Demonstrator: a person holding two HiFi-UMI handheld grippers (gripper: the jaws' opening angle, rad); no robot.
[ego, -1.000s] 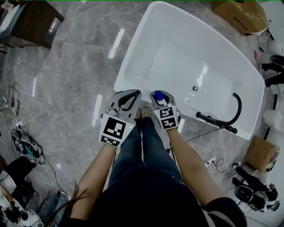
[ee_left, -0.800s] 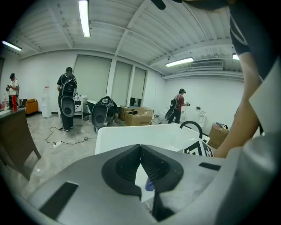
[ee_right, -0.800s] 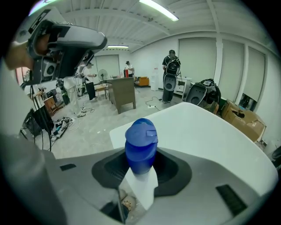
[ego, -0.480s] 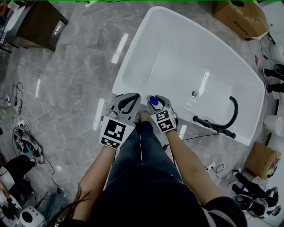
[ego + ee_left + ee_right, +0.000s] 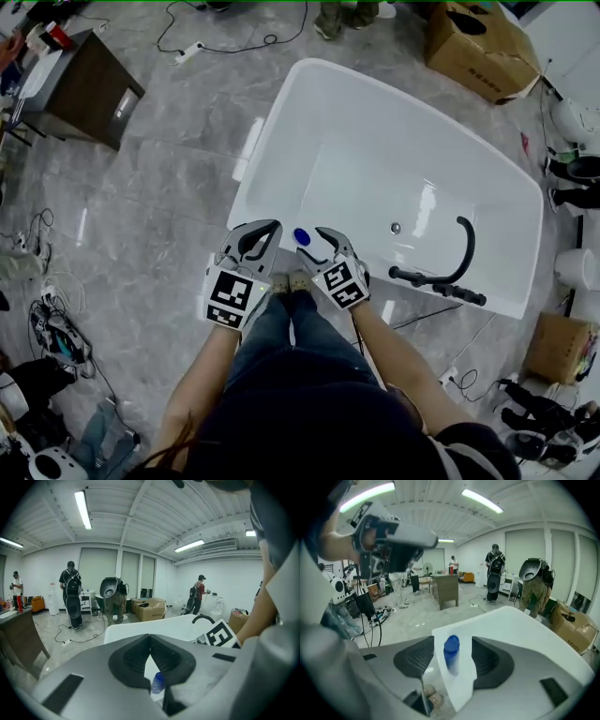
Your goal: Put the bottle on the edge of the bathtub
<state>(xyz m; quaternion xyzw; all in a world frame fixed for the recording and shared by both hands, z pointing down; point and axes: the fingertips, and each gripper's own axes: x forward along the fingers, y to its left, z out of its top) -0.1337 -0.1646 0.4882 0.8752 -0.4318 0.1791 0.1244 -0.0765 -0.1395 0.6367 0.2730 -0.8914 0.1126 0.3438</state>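
Blue-capped, the bottle [image 5: 451, 654] stands upright on the white rim of the bathtub [image 5: 265, 141]. It sits between the jaws of the right gripper [image 5: 312, 242], which have just been opening and stand wide apart, neither pad touching it. This looks like the release, with the placing as good as done. The next move calls for drawing the right gripper straight back along its own line, so neither jaw clips the bottle off the narrow rim. The left gripper [image 5: 150, 639], just beside the right one, has its jaws closed together on nothing, the bottle showing beyond its tips. Count: one bottle, one bathtub, two grippers, one black tap [image 5: 436, 286] ahead and to the right of the right gripper.
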